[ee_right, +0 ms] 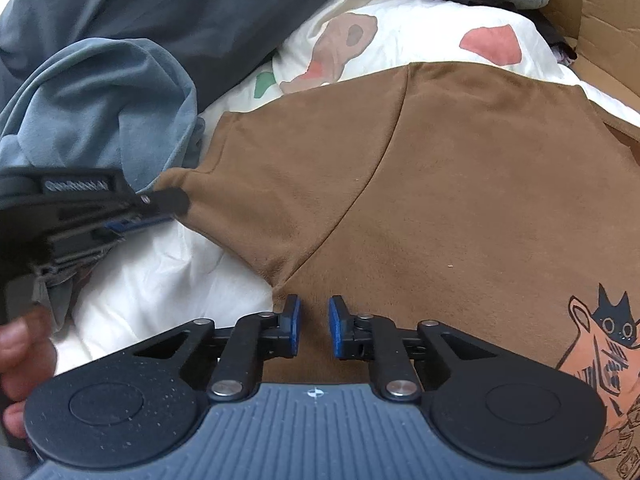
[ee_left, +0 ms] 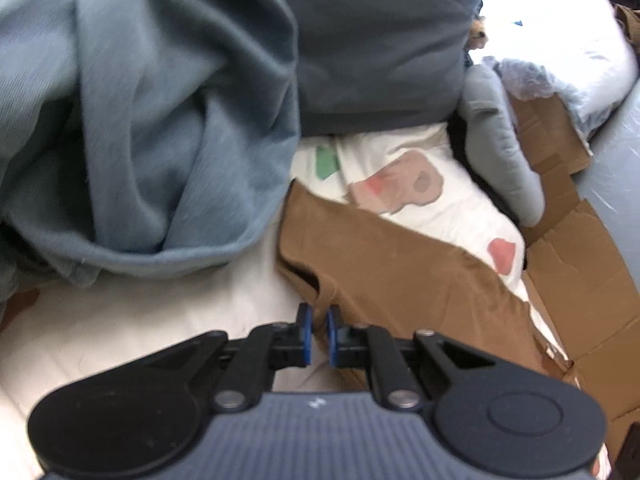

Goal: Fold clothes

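On the white printed bedding (ee_right: 400, 28) lies the brown shirt (ee_right: 440, 200), front up, its sleeve pulled out to one side. At that sleeve's tip the left gripper (ee_left: 318, 326) is clamped on the hem. The right gripper (ee_right: 315, 320) stands narrow over the shirt's near edge by the armpit; I can't tell whether cloth is caught. If it isn't, that side would stay behind on a lift, or the bedding underneath could get pinched too. A blue-grey heap (ee_left: 160, 120) beside the sleeve could snag. Beyond the shirt sits a cardboard box (ee_right: 592, 12), its contents hidden.
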`<state>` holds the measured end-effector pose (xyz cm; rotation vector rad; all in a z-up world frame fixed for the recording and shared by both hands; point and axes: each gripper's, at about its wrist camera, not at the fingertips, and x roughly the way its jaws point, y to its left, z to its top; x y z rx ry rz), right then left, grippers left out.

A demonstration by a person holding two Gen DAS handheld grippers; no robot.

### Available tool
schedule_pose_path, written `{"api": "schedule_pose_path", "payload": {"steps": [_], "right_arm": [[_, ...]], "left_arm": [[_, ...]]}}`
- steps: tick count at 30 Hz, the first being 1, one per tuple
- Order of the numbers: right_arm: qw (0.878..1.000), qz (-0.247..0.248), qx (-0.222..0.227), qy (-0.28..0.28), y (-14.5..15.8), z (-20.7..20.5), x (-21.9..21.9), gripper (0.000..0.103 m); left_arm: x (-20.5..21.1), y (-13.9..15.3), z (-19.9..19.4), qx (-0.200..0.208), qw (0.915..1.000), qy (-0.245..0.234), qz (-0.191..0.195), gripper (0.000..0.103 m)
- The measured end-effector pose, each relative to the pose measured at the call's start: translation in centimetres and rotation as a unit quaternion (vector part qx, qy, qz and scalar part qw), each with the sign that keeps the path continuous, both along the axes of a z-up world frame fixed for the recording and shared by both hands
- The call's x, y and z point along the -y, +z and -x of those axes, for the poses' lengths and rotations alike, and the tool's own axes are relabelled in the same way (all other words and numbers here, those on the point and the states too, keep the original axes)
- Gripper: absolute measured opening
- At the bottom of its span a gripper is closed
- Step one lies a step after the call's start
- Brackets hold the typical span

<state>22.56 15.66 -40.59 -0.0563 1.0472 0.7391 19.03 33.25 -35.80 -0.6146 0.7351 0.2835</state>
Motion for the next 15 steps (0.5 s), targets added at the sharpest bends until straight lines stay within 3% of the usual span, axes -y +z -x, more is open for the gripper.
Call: {"api": "schedule_pose_path", "payload": {"steps": [15], "right_arm": [[0.999,-0.028,-0.034,-0.032,-1.8,-1.1,0.3,0.014]], "left_arm": [[1.8,2.3,-0.3,0.039,0.9984,-0.041,0.005,0.008]]}}
